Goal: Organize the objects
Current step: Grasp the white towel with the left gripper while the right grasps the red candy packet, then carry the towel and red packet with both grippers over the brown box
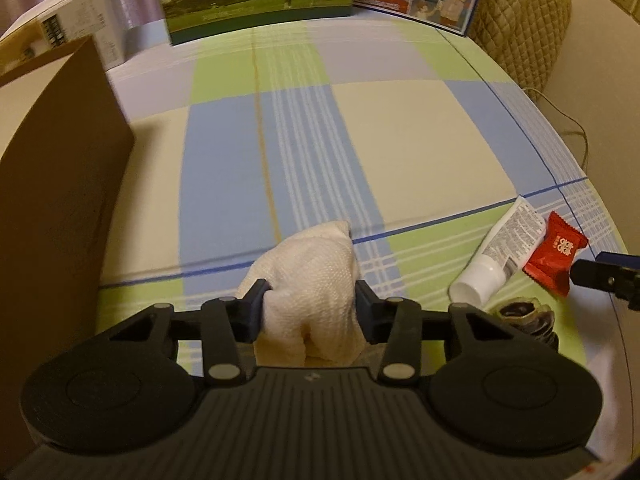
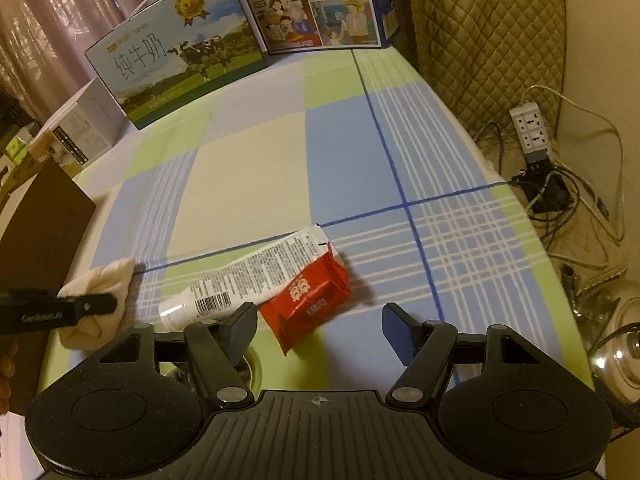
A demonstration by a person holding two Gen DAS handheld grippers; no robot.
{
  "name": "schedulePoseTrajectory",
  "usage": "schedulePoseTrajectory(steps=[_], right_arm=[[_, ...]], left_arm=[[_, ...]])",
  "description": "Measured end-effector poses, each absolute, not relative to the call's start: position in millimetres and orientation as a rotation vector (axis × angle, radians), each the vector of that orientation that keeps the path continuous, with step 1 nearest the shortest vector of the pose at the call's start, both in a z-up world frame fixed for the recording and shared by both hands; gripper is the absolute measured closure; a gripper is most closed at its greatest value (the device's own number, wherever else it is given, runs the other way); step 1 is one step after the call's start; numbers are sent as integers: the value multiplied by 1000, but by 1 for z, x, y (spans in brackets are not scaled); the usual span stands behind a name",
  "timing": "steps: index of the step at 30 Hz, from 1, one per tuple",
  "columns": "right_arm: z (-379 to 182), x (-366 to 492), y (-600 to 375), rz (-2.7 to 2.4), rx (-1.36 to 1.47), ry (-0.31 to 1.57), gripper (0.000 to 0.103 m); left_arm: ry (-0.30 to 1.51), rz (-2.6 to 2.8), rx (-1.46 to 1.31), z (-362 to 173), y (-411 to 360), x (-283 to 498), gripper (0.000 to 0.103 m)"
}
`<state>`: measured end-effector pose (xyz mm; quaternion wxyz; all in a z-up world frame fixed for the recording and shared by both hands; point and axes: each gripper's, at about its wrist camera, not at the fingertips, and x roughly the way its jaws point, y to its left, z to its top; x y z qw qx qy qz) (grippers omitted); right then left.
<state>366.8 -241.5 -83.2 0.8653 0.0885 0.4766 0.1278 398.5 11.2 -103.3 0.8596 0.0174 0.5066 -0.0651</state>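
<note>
The left gripper (image 1: 310, 302) jaws clench the cream cloth (image 1: 308, 276); the right gripper (image 2: 320, 330) jaws gape beside the red packet (image 2: 306, 296).

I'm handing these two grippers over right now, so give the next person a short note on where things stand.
Left gripper: shut on the cream cloth, low over the checked tablecloth.
Right gripper: open, holding nothing, just short of the red packet.
White tube lies against the red packet; a dark crumpled wrapper lies nearer.
Done: cloth gripped. Left: tube, packet, wrapper.
</note>
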Motion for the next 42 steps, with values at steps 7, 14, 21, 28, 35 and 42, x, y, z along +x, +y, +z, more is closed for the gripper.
schedulePoseTrajectory(steps=[7,14,21,28,35,42], right_arm=[[-95,378,-240,266,194,981,42],[-99,380,-234,292,157,951,66],[-97,373,-232,298,148,941,75],[-93,364,-232,311,139,944,78],[-90,347,-237,319,150,954,80],[-85,327,-244,332,168,959,84]], left_arm=[[1080,-76,1,-102,33,388,63],[1085,-51,-8,-102,39,383,63],[1085,-44,-4,-101,37,380,63],[1087,-45,7,-101,35,372,63],[1088,-55,15,-100,33,355,63],[1095,-70,9,-99,32,335,63]])
